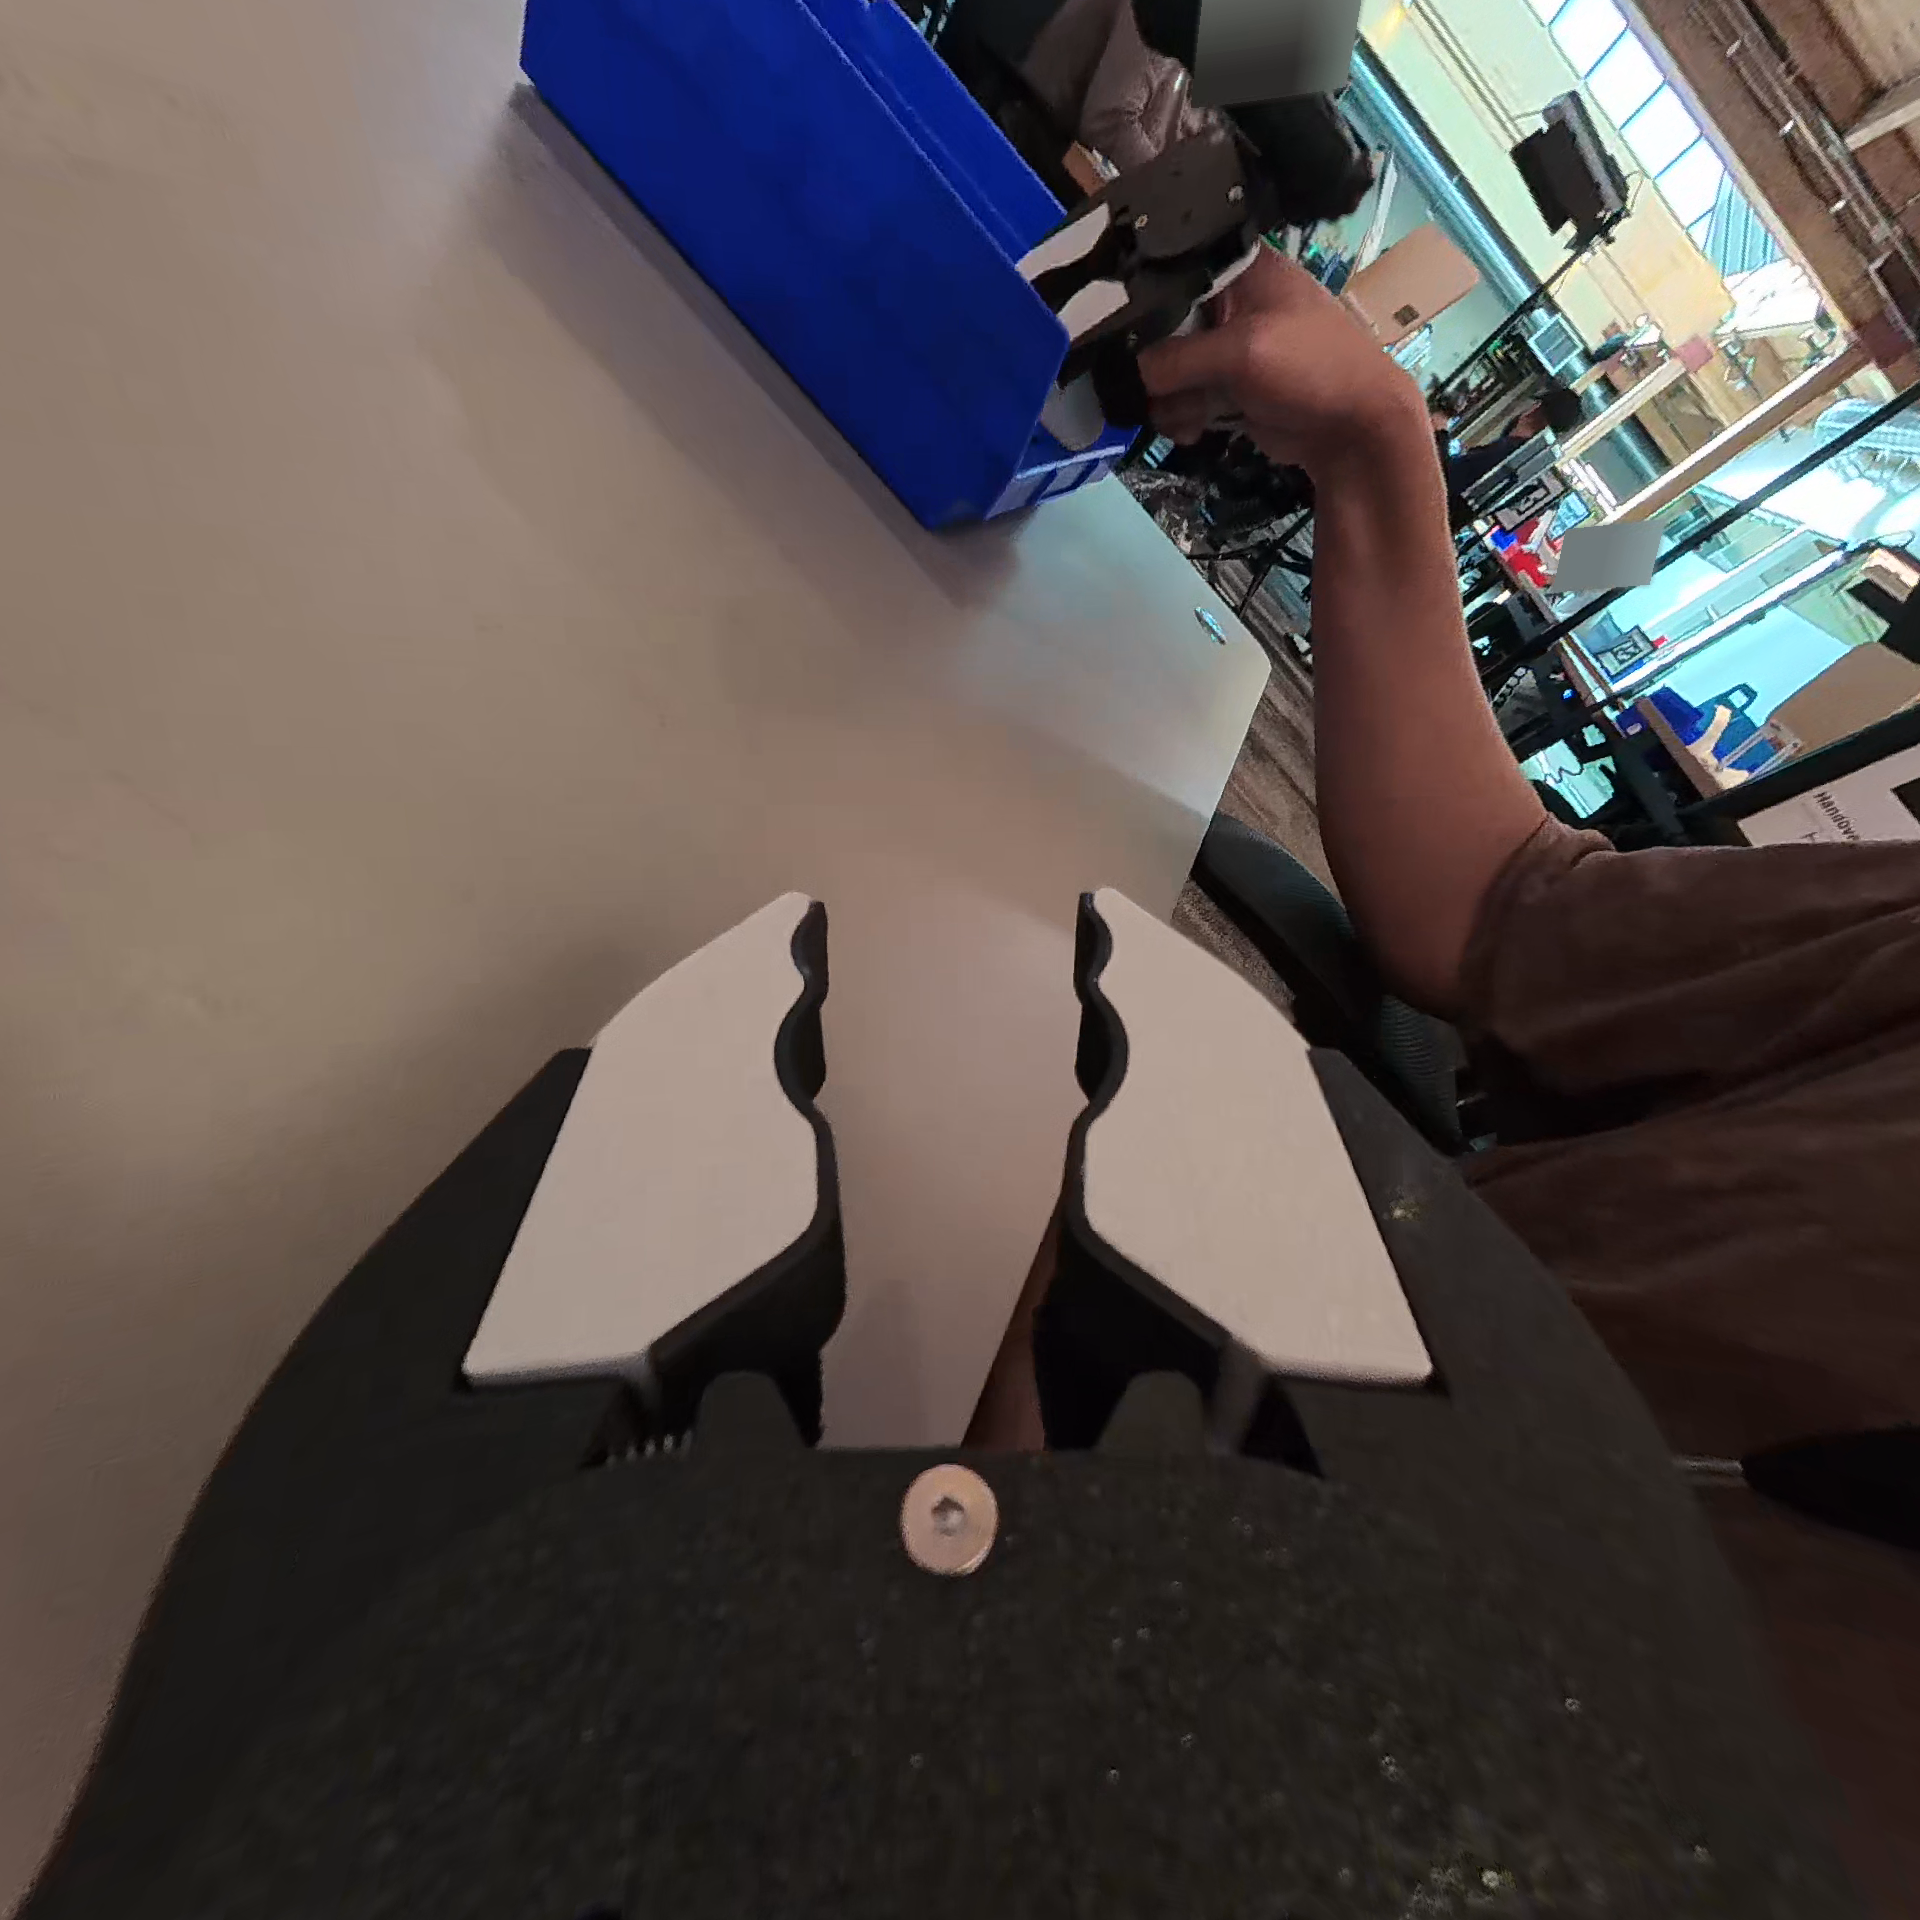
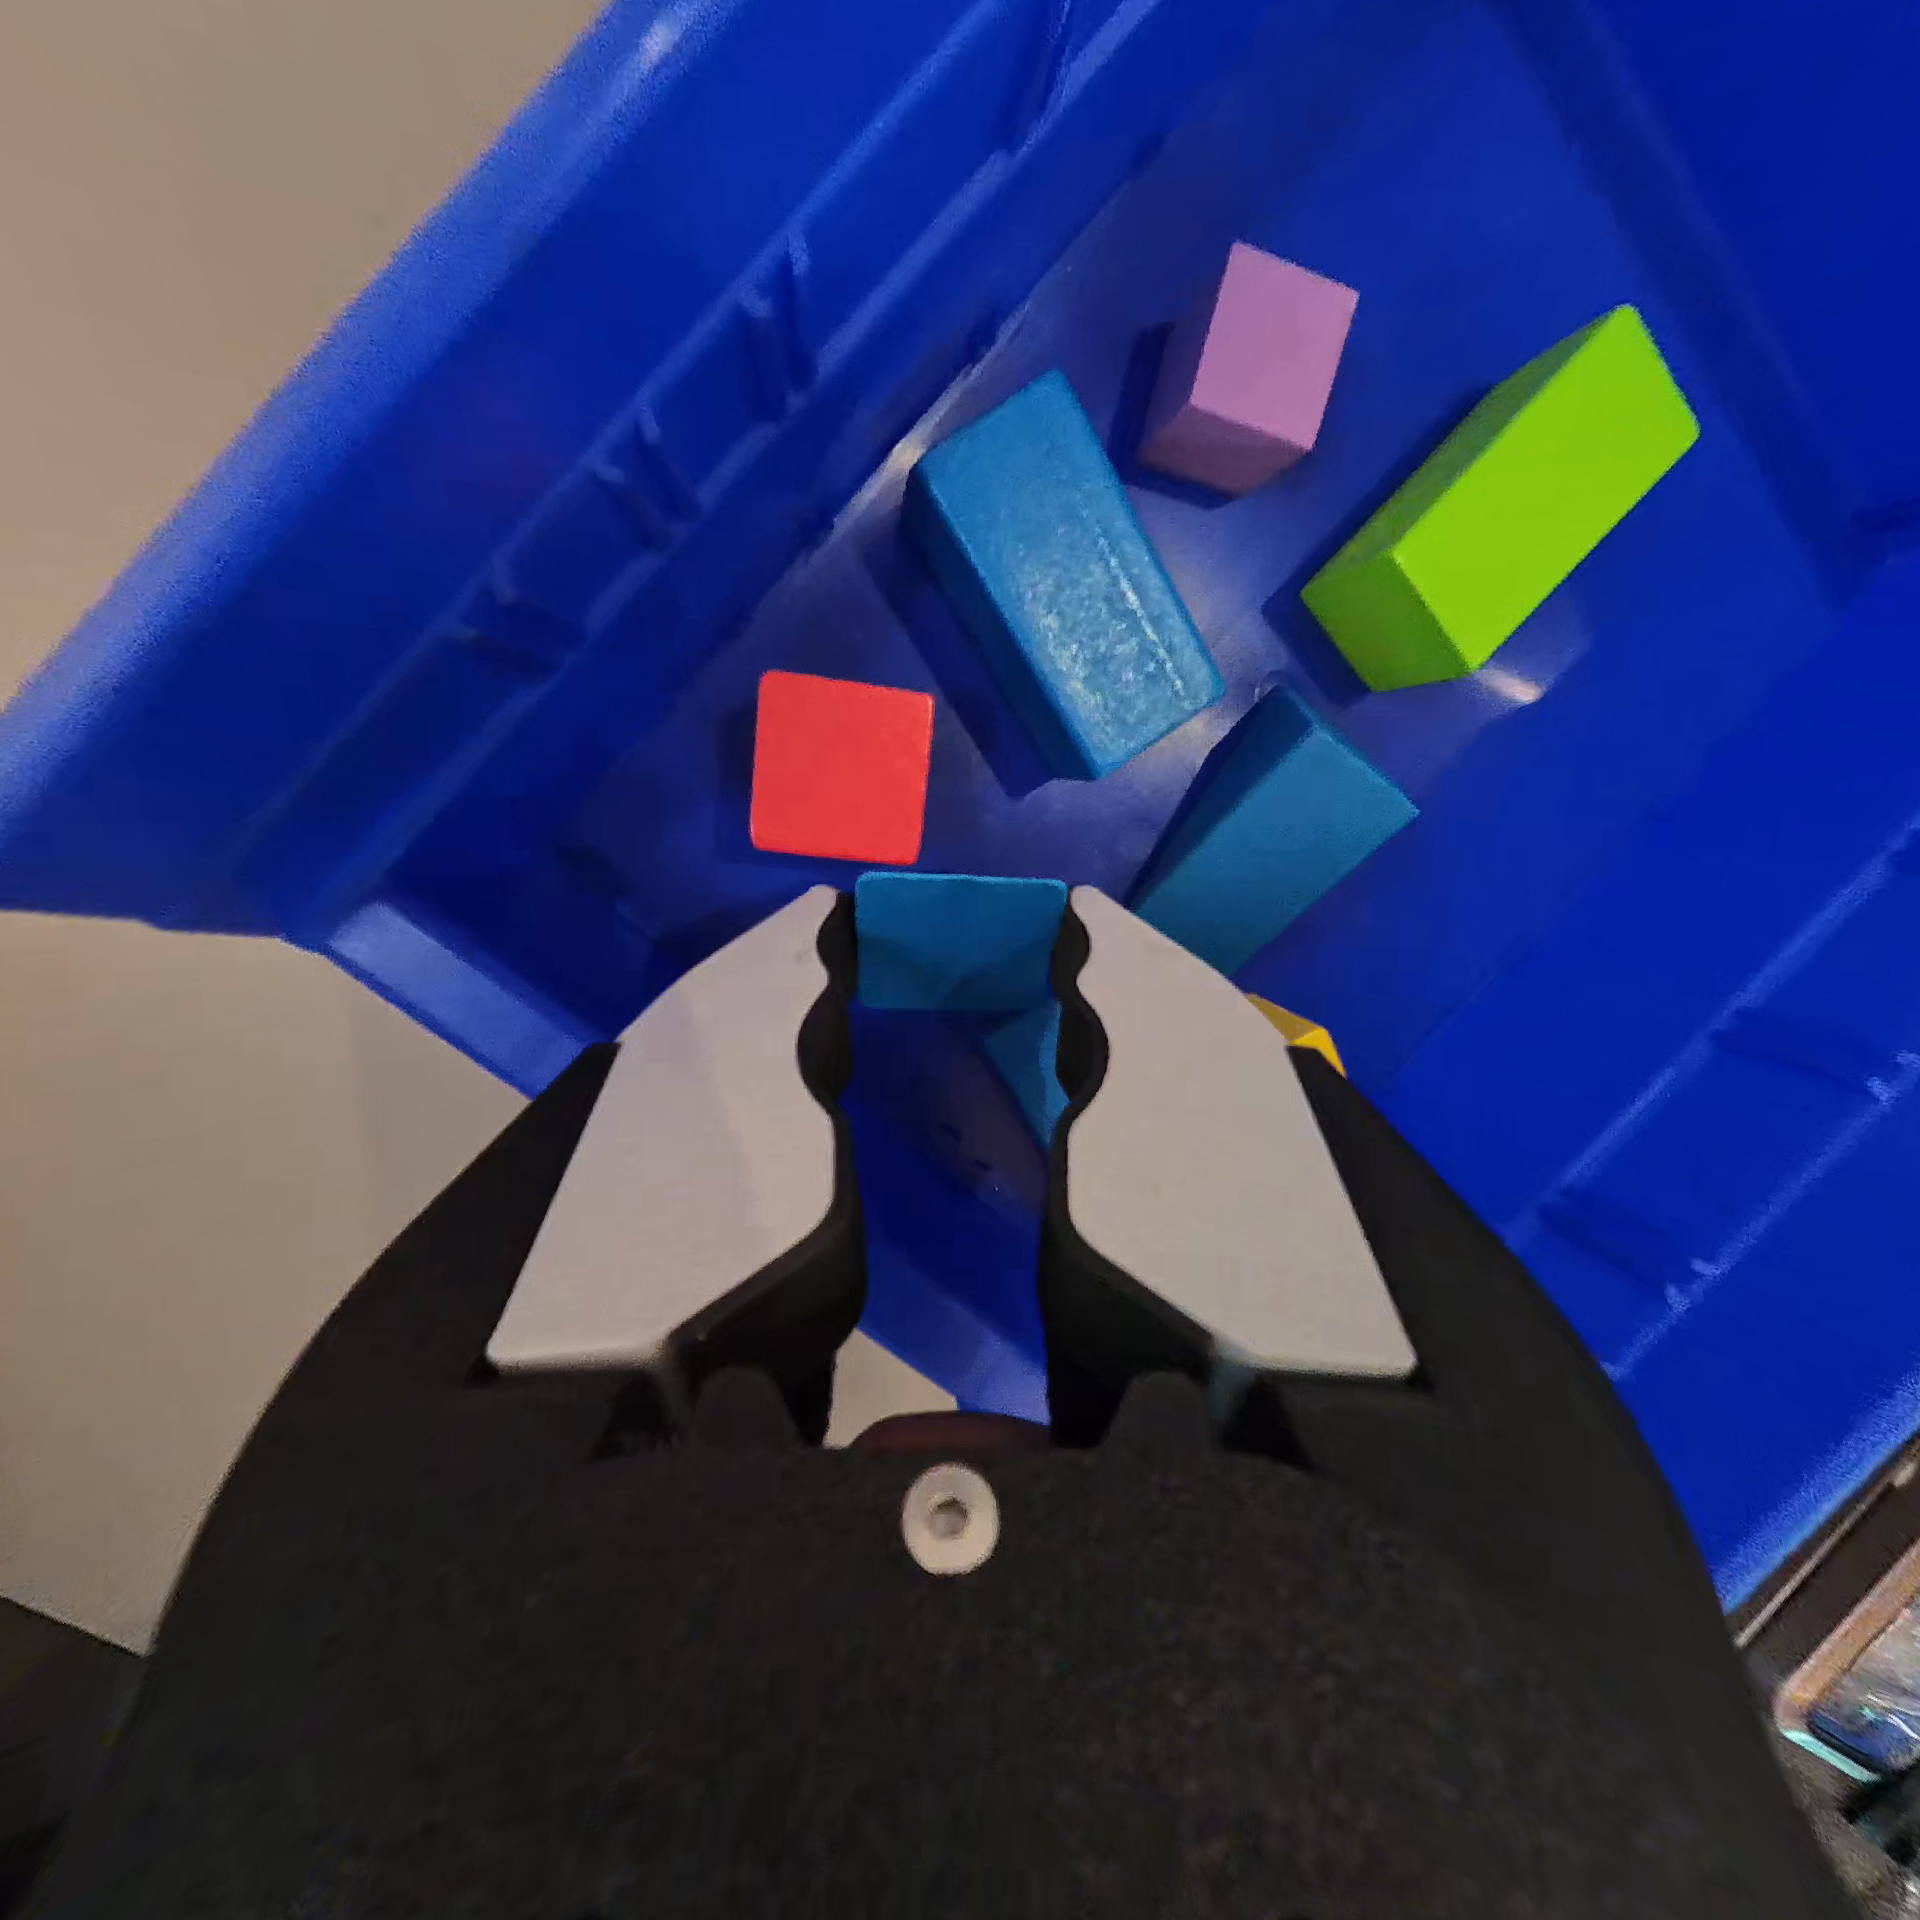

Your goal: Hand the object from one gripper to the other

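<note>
My right gripper [image 2: 951, 904] is shut on a small teal block [image 2: 956, 951], pinched between its fingertips over the inside of a blue bin [image 2: 520, 520]. In the left wrist view the right gripper [image 1: 1086, 353] shows far off at the near end of the blue bin [image 1: 790, 239], held by a person's hand; the block is hidden there. My left gripper [image 1: 951, 914] is open and empty, low over the pale table [image 1: 416, 623], well short of the bin.
The bin holds loose blocks: a red cube [image 2: 840, 767], a long blue block [image 2: 1060, 571], a purple block [image 2: 1247, 374], a green block [image 2: 1496, 499], another teal block [image 2: 1273, 831] and a yellow corner [image 2: 1299, 1034]. The table's edge [image 1: 1236, 727] lies to the right; the person's arm [image 1: 1382, 727] is beyond it.
</note>
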Tool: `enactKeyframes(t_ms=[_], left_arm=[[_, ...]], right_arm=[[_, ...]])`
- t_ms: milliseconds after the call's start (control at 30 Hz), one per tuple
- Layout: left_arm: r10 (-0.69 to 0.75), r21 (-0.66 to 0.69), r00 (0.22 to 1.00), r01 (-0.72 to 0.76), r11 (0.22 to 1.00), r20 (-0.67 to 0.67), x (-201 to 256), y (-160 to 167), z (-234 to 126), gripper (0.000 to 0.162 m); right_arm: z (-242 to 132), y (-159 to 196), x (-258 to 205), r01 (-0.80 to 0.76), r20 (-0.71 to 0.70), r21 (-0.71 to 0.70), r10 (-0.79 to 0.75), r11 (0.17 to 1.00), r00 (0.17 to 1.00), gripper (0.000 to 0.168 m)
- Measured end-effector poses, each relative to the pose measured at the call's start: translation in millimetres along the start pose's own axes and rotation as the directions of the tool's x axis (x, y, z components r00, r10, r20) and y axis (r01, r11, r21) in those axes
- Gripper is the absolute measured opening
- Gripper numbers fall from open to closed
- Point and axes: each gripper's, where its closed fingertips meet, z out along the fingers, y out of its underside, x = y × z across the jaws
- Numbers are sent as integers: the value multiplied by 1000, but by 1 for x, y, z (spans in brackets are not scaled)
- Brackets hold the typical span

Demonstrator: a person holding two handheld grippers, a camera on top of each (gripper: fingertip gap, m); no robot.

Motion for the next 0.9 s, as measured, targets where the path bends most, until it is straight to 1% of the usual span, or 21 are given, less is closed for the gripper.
enactKeyframes(t_ms=[100, 133, 200, 233, 267, 333, 500, 600, 633, 667, 700, 767, 833, 900], left_arm=[[-10, -38, 1000, 9, 999, -19, 1, 8, 6, 45], [-15, -42, 999, 14, 999, -29, 1, 9, 8, 45], [-27, -42, 999, 25, 999, -44, 3, 9, 9, 45], [-31, -44, 998, 29, 999, -51, 3, 9, 10, 45], [-33, -46, 998, 30, 998, -53, 3, 10, 10, 45], [-34, -49, 998, 31, 998, -54, 3, 10, 10, 45], [-33, -36, 999, 32, 999, -42, 0, 7, 5, 45], [-39, -35, 999, 38, 999, -32, -3, 7, 4, 45], [-41, -37, 999, 40, 999, -33, -3, 7, 4, 45], [-42, -37, 999, 41, 999, -33, -3, 7, 4, 45], [-41, -35, 999, 40, 999, -32, -3, 7, 3, 45], [-36, -30, 999, 35, 999, -29, -3, 5, 2, 45], [-29, -26, 999, 28, 999, -24, -3, 4, 0, 45], [-17, -16, 1000, 16, 1000, -19, -4, 1, -4, 45]], right_arm=[[2, -5, -1, -1, 29, 16, 1, 1000, 1000, 36], [3, -3, -1, -4, 52, -4, 4, 1000, 999, 36], [6, 8, 8, 7, 40, -119, -2, 993, 999, 36], [8, 10, 13, 15, 24, -156, -11, 988, 1000, 36], [11, 9, 13, 17, 39, -169, -10, 985, 999, 36], [17, 5, 7, 25, 76, -160, -13, 987, 997, 35], [29, 9, 6, 60, 78, -191, -45, 980, 996, 36], [29, 7, 6, 51, 91, -167, -36, 985, 995, 42], [26, 6, 7, 47, 88, -145, -34, 988, 996, 41], [19, 2, 7, 43, 82, -112, -34, 993, 996, 41], [6, -2, 7, 36, 73, -74, -30, 997, 997, 45], [-33, -15, 15, 27, -9, 27, -26, 999, 1000, 46], [-92, -37, 23, 50, -155, 205, -18, 978, 988, 47], [-158, -59, 23, 91, -303, 416, 43, 905, 952, 49]])
